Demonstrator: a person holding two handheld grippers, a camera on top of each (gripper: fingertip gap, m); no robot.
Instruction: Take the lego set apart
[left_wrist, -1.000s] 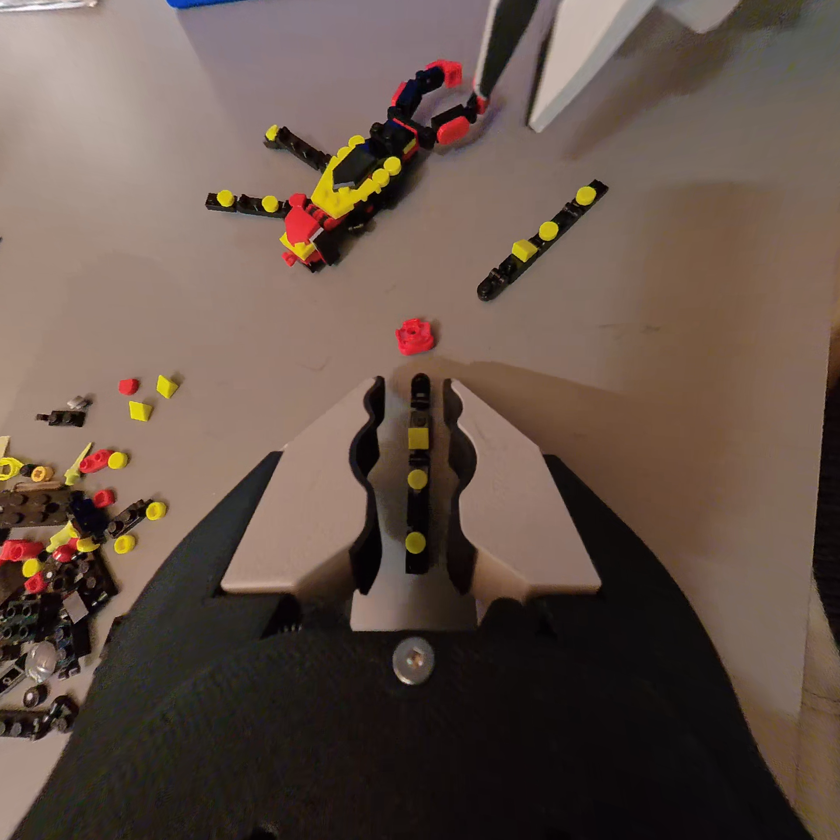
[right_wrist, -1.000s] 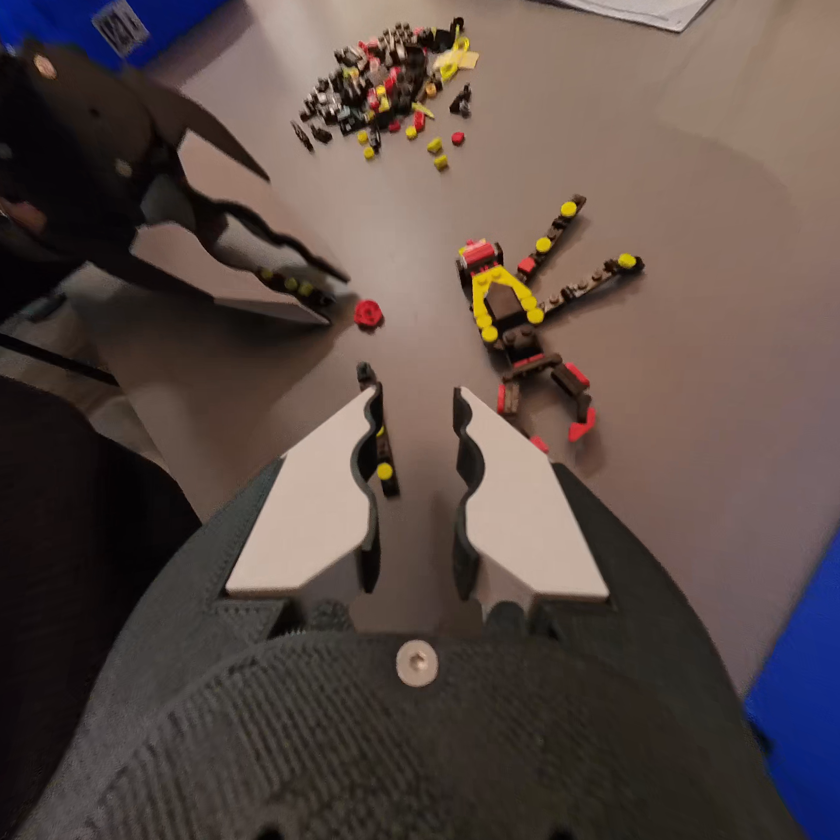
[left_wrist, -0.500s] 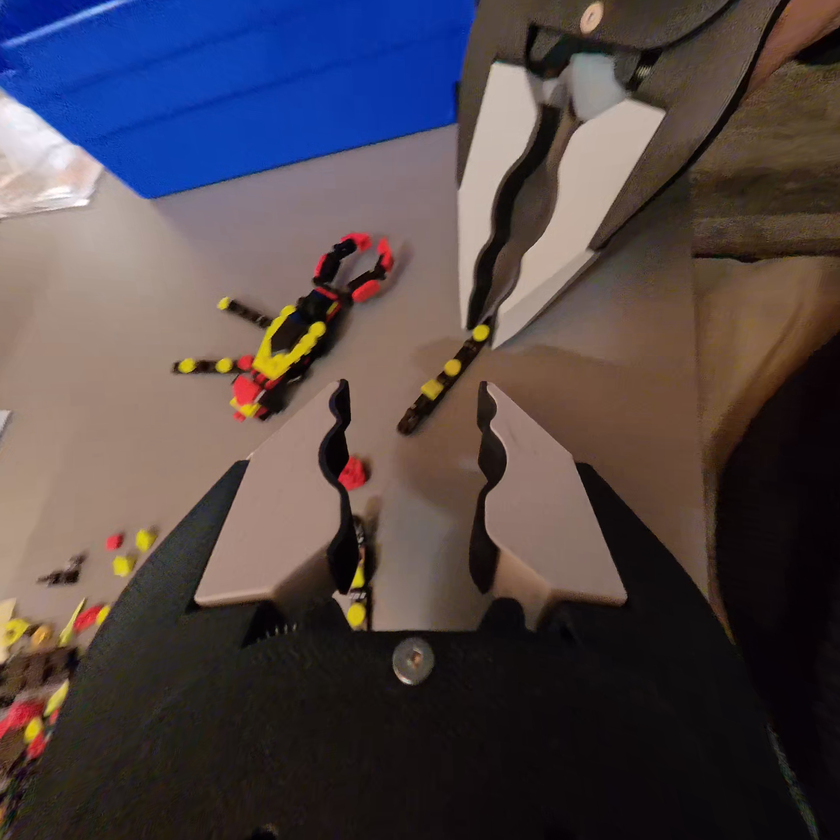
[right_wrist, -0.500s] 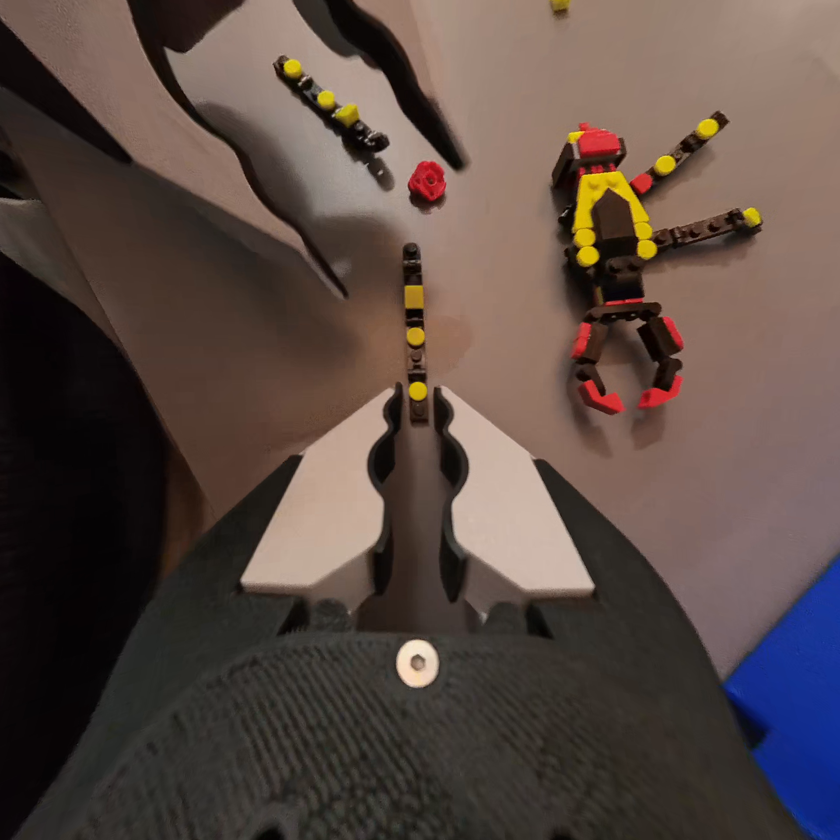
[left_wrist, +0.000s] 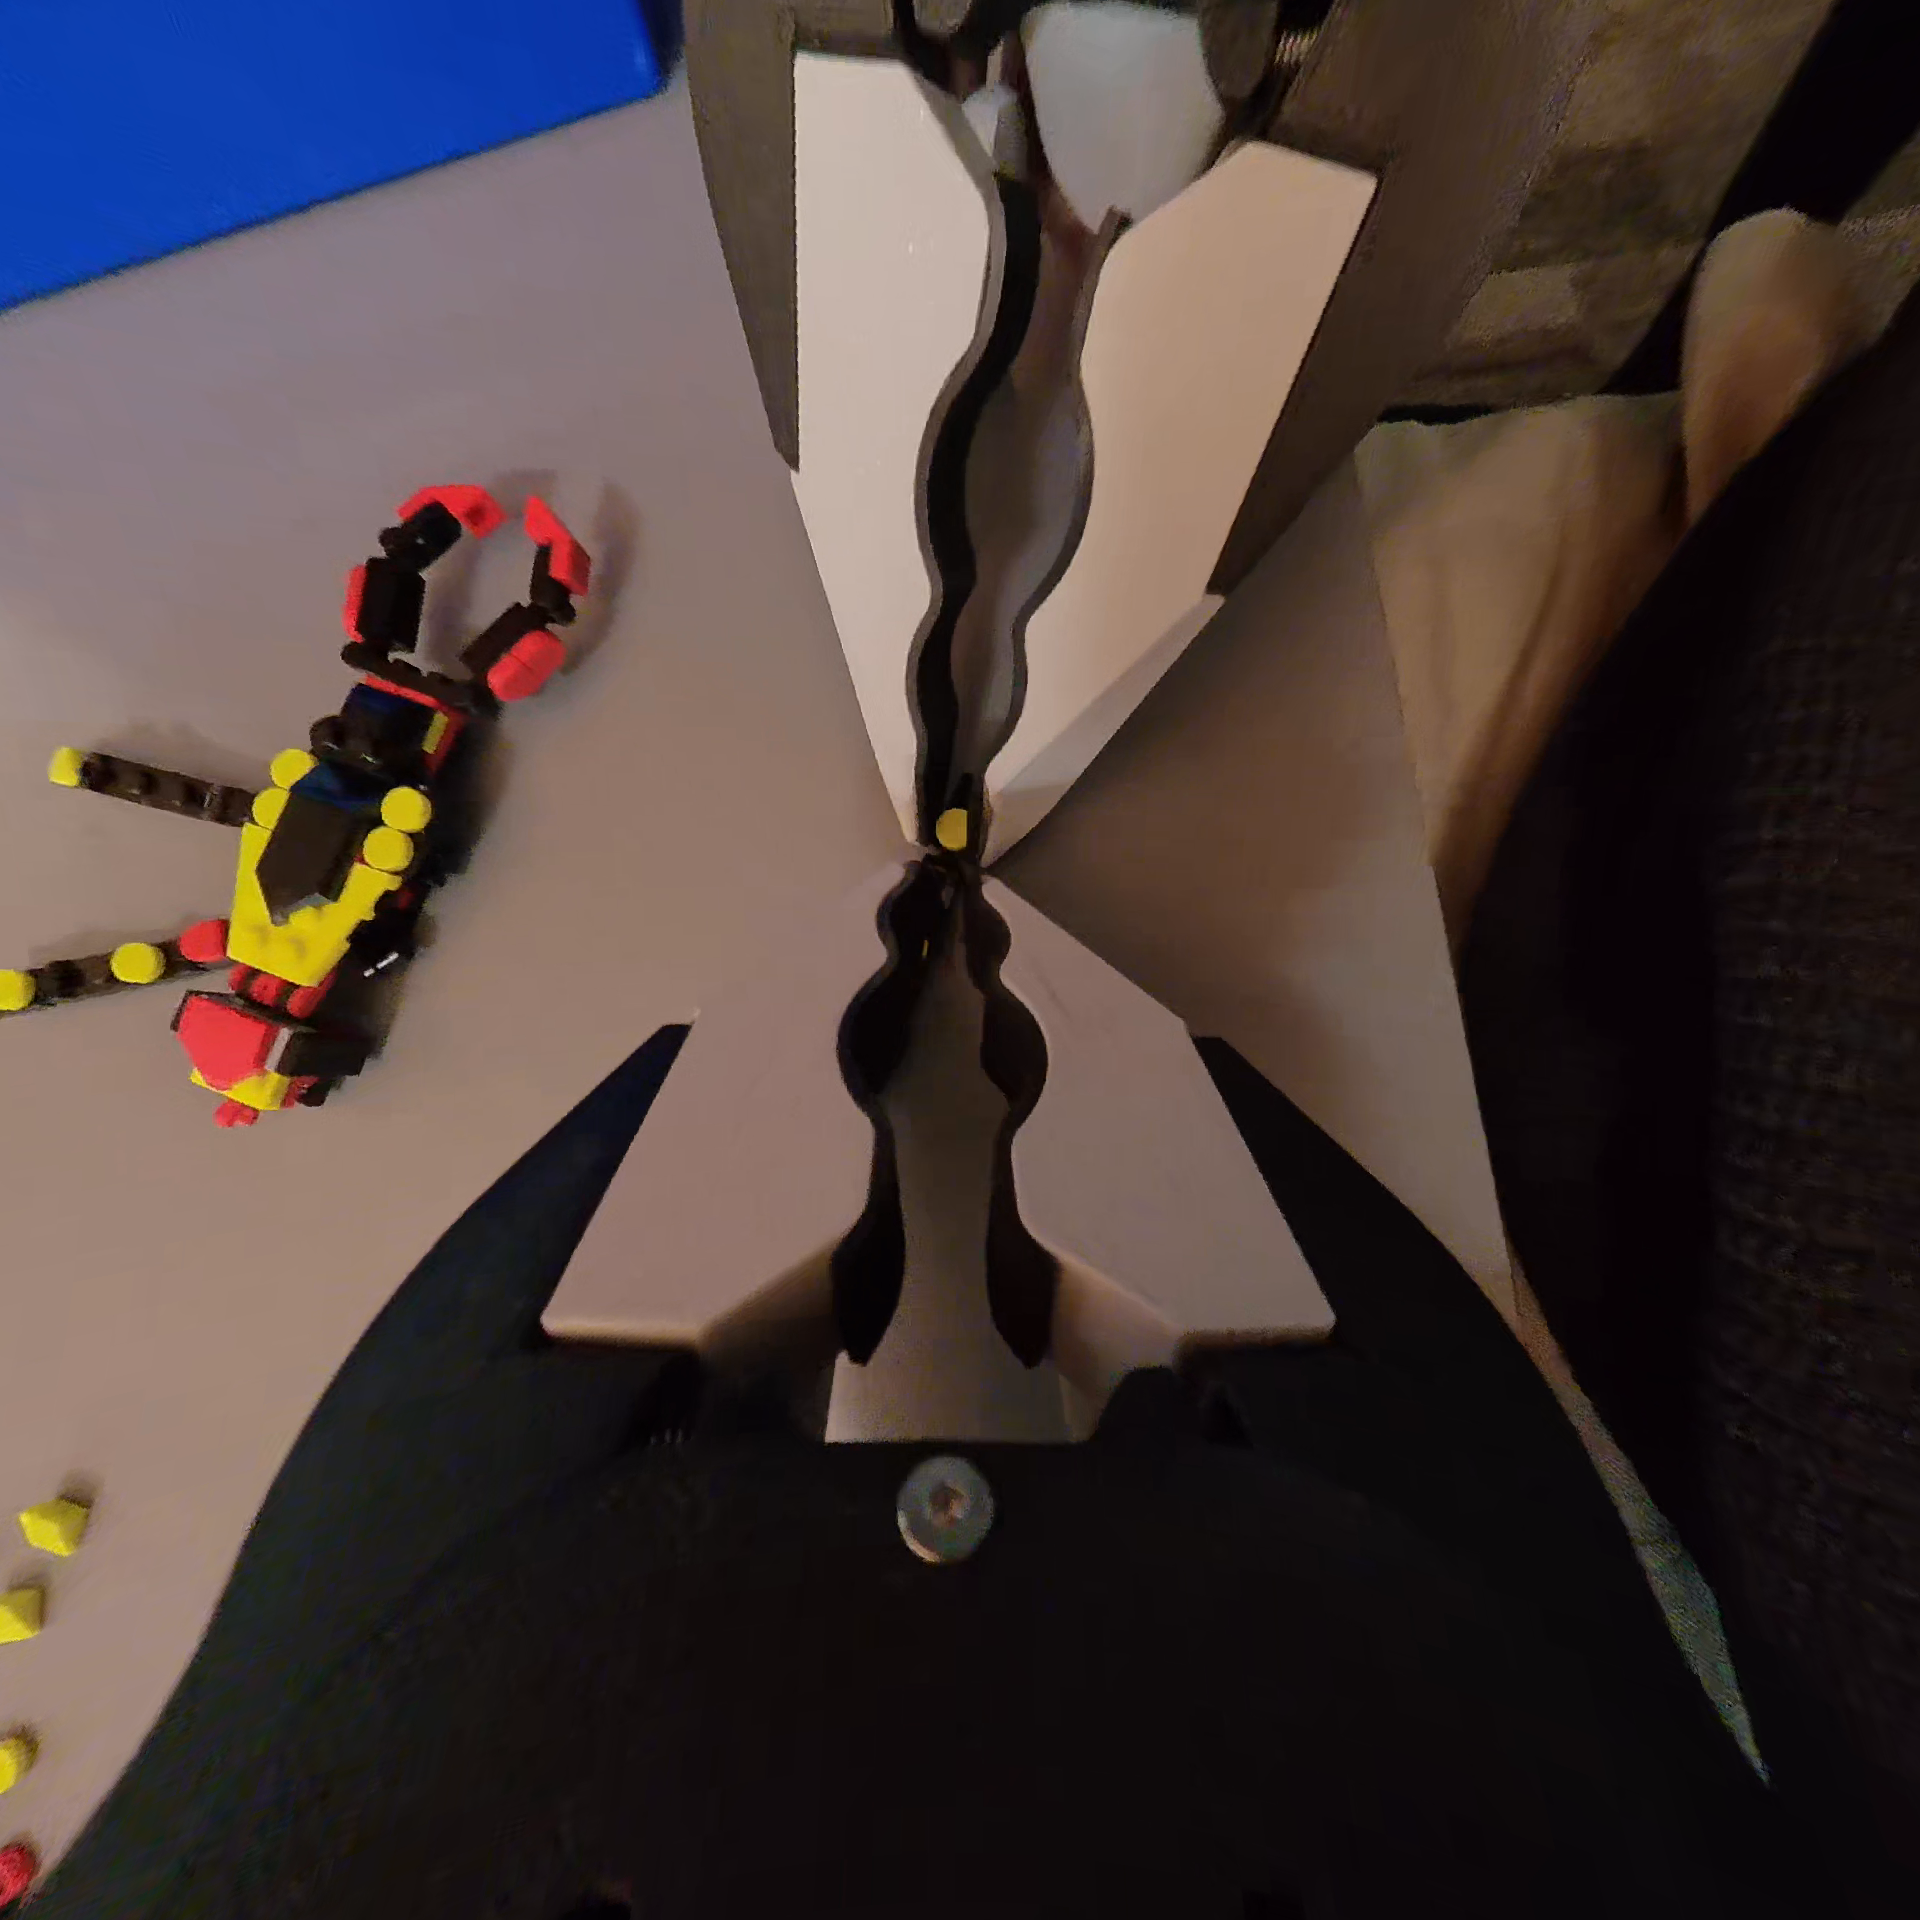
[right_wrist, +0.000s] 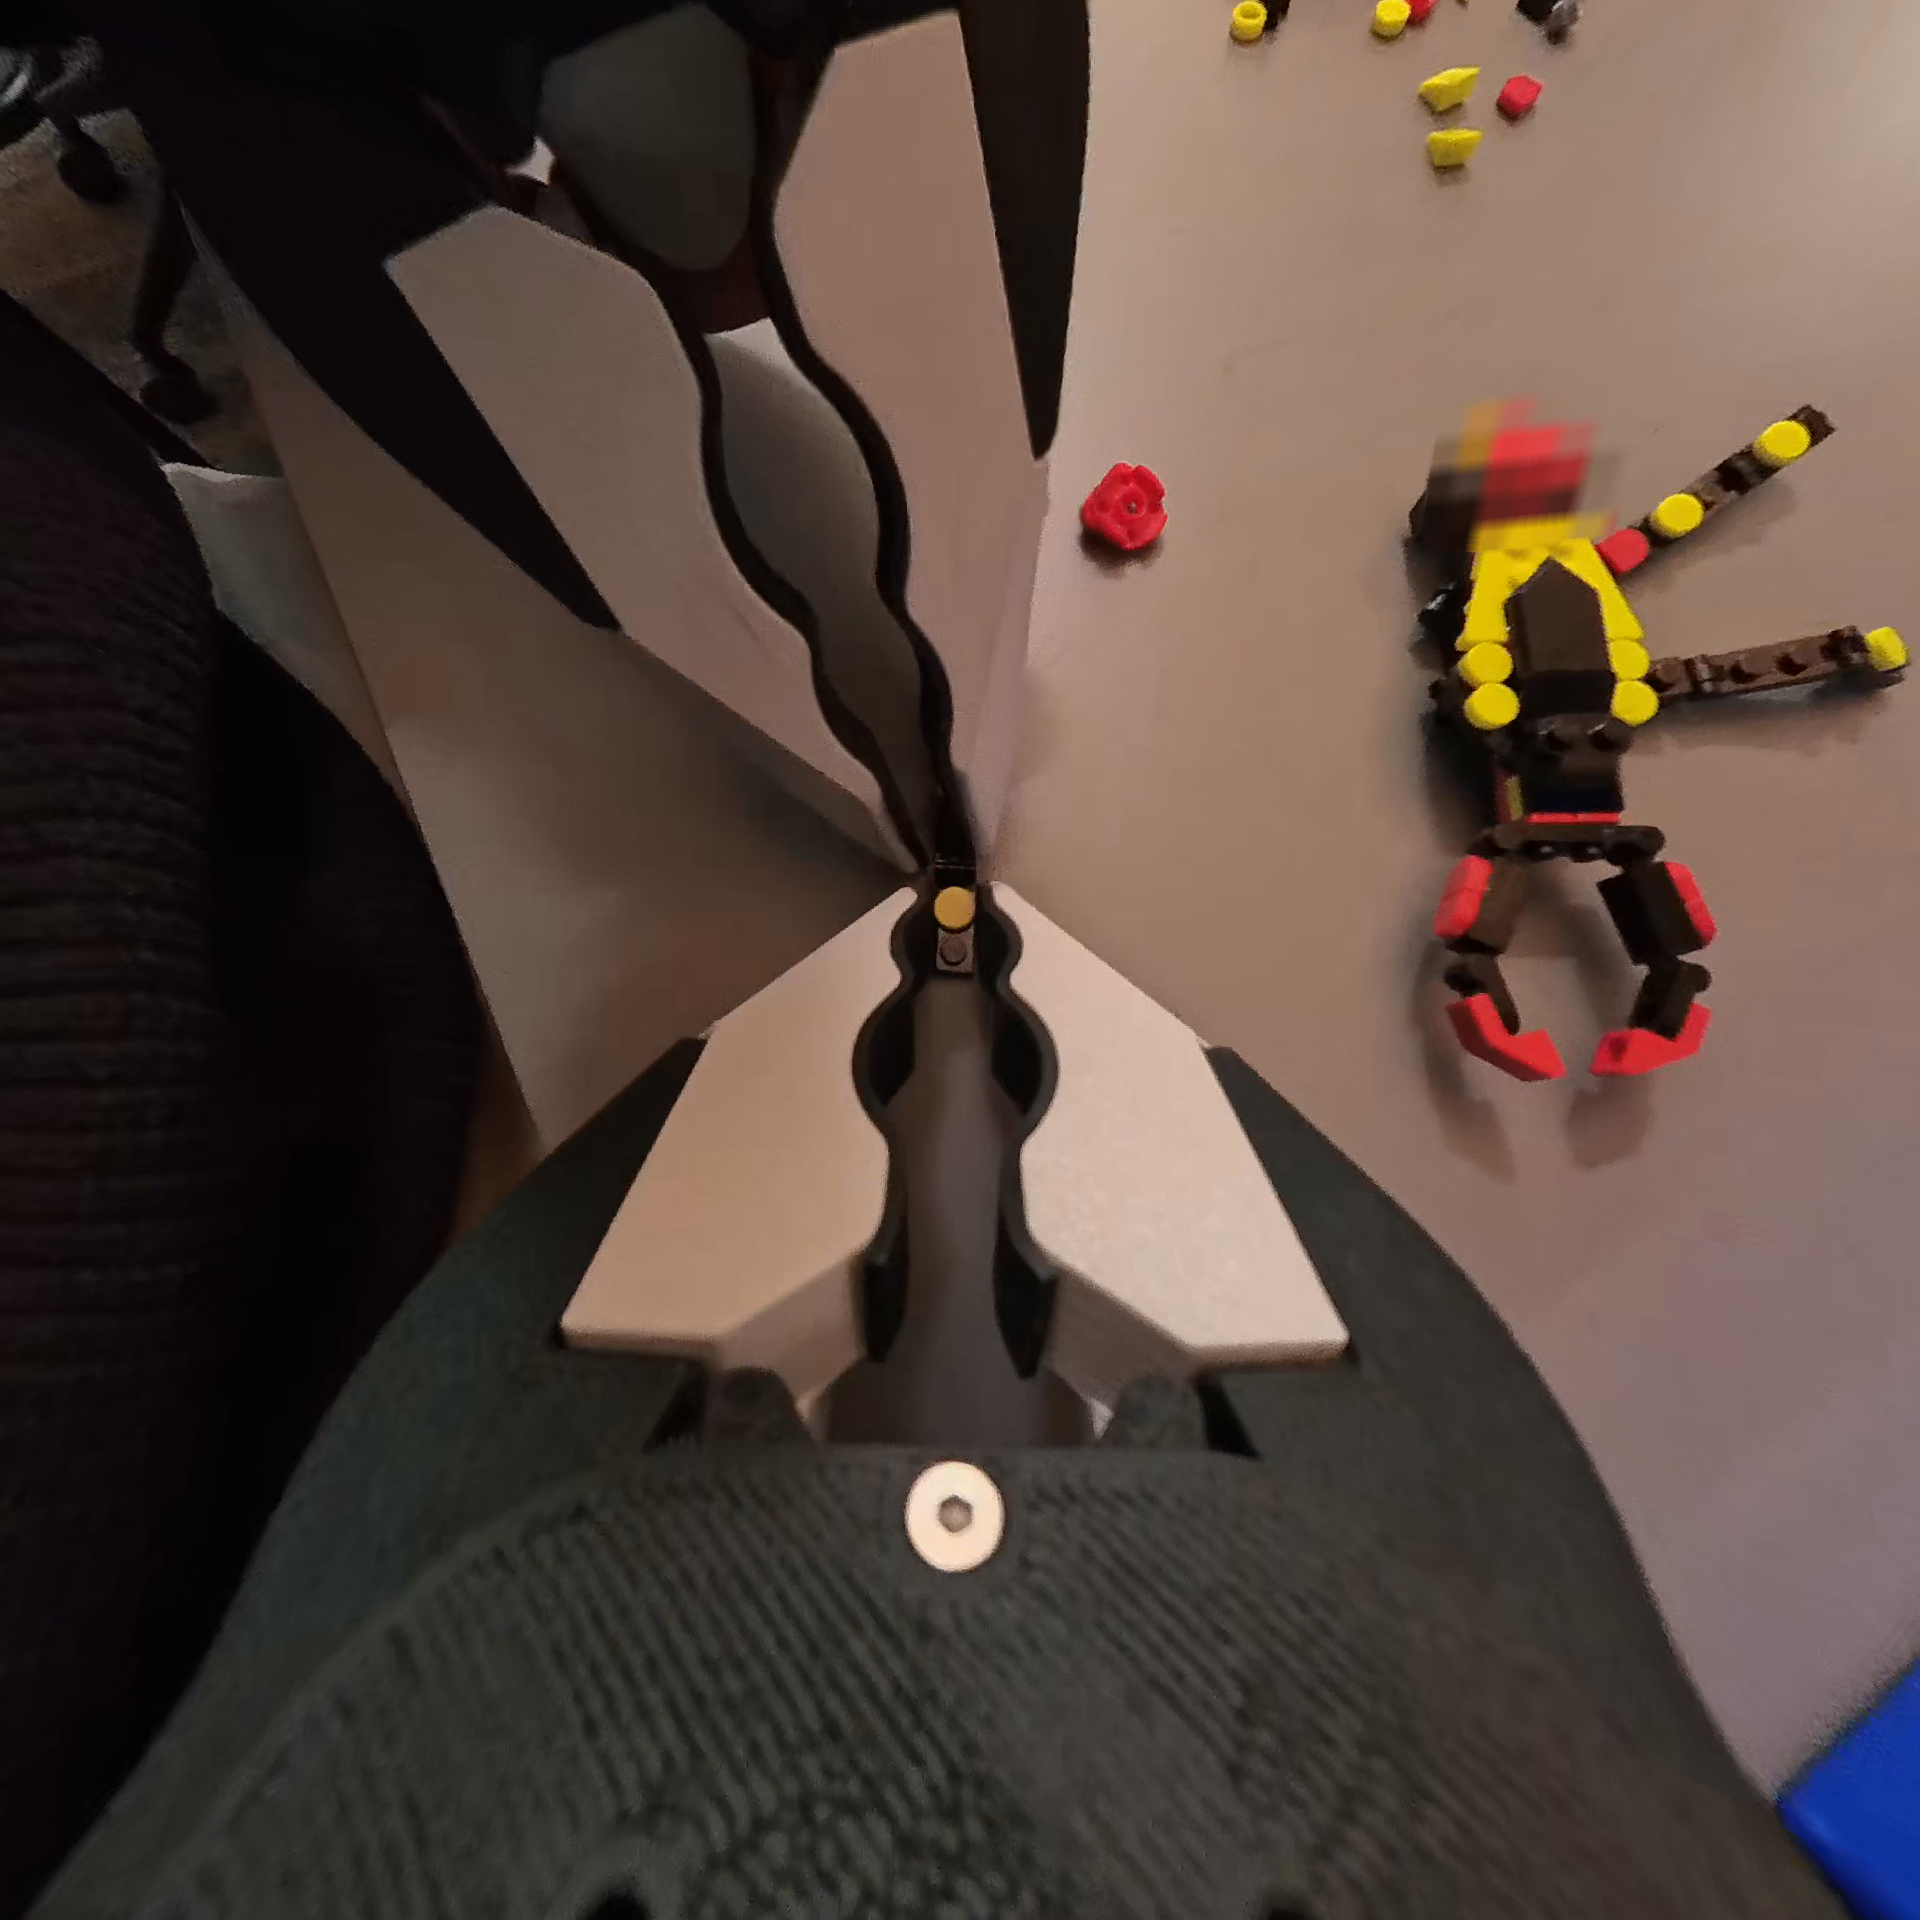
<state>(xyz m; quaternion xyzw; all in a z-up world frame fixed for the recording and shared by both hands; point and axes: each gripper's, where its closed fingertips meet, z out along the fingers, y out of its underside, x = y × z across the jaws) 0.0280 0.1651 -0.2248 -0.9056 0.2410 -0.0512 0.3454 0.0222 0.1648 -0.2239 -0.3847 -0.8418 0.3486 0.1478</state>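
**Two tools on one black strip**

- Left tool (left_wrist: 943, 891): fingers pressed together on one end of a black strip (left_wrist: 948, 826) with yellow studs, held above the surface (left_wrist: 644, 582).
- Right tool (right_wrist: 954, 902): fingers pinching the opposite end of the same strip, one yellow stud showing between the tips. The two tools met tip to tip, with only a short part of the strip visible between them.
- Lego figure (left_wrist: 332, 842): black, yellow and red, with red-tipped claws at one end and two black arms bearing yellow studs. It lay flat on the surface, well to the left of the tools in the left wrist view and to the right in the right wrist view. Part of it was covered by a mosaic patch in the right wrist view.
- Red round piece (right_wrist: 1124, 503): loose on the surface, between the tools and the figure.
- Small yellow and red pieces (right_wrist: 1449, 91): scattered at the far edge in the right wrist view.
- Blue box (left_wrist: 312, 125): at the far left of the surface.
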